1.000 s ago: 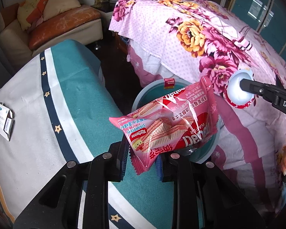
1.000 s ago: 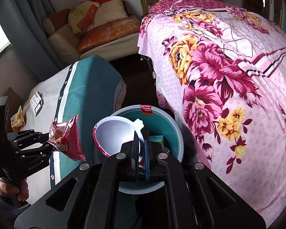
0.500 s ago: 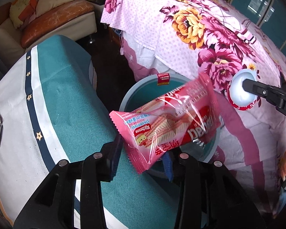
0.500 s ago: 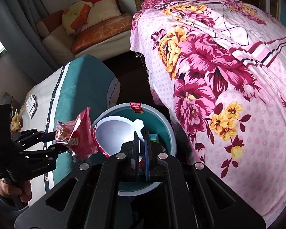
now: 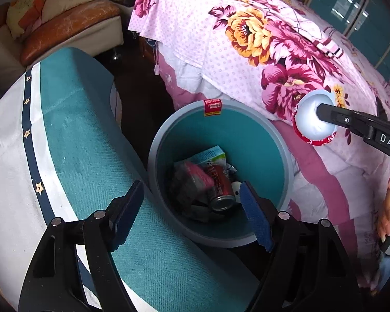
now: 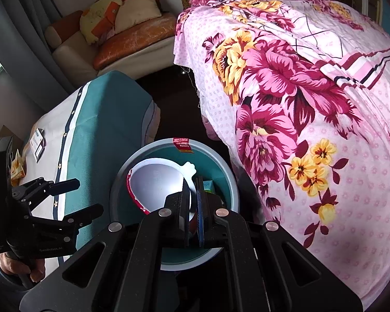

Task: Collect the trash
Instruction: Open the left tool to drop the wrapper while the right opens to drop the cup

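My left gripper hangs spread and empty over the bin, where a can and wrappers lie. My right gripper pinches the foil lid above the bin; I'd centre it before releasing.

A home bedroom. Ahead and right of the fingers, a bed draped in a pink floral bedspread. Left of the fingers, a low surface under a teal and white cloth with star trim. Far ahead, a cream sofa with orange cushions and pillows. A teal waste bin stands on the dark floor between them.
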Demonstrator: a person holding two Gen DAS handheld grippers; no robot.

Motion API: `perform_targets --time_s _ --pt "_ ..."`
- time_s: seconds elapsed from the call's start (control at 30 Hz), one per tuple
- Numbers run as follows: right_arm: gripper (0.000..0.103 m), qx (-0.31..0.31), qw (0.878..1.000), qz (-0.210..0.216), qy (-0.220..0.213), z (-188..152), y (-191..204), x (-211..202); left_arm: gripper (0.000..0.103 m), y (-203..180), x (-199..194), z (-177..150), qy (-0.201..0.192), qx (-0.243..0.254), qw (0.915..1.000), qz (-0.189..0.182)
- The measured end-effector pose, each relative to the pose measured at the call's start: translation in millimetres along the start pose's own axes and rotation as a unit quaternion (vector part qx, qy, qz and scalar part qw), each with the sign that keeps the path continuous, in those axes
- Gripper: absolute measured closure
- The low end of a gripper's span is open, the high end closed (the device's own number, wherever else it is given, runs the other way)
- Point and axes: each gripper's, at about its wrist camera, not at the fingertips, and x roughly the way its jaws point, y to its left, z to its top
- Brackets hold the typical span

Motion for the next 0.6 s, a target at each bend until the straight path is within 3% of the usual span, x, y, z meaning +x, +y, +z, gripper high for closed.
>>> perform_targets --time_s 0.13,0.2,0.23,0.33,0.4,0.6 --pt "0.098 -0.002 1.0 -0.001 0.008 2 3 6 0.025 6 -2 -1 -0.002 -0.007 1.0 0.002" --pt "0.094 -0.004 1.0 -0.001 0.014 2 6 10 0.018 9 -5 -2 -0.006 -0.01 0.9999 0.006" --pt "0.09 -0.004 1.0 -0.002 0.019 2 8 12 0.016 11 -6 -2 -0.008 -0.011 0.9999 0.008" --pt "0.056 -0.002 1.0 -0.003 0.022 1 11 15 0.012 19 -9 -5 -0.011 -0.021 0.9997 0.007" --pt "0.055 -0.004 1.0 -0.004 0.022 2 14 15 0.011 23 -10 -6 -0.01 -0.028 0.9995 0.007" --pt "0.035 -0.01 1.0 -0.012 0.027 4 23 15 0.011 38 -12 -14 -0.01 -0.042 0.999 0.007"
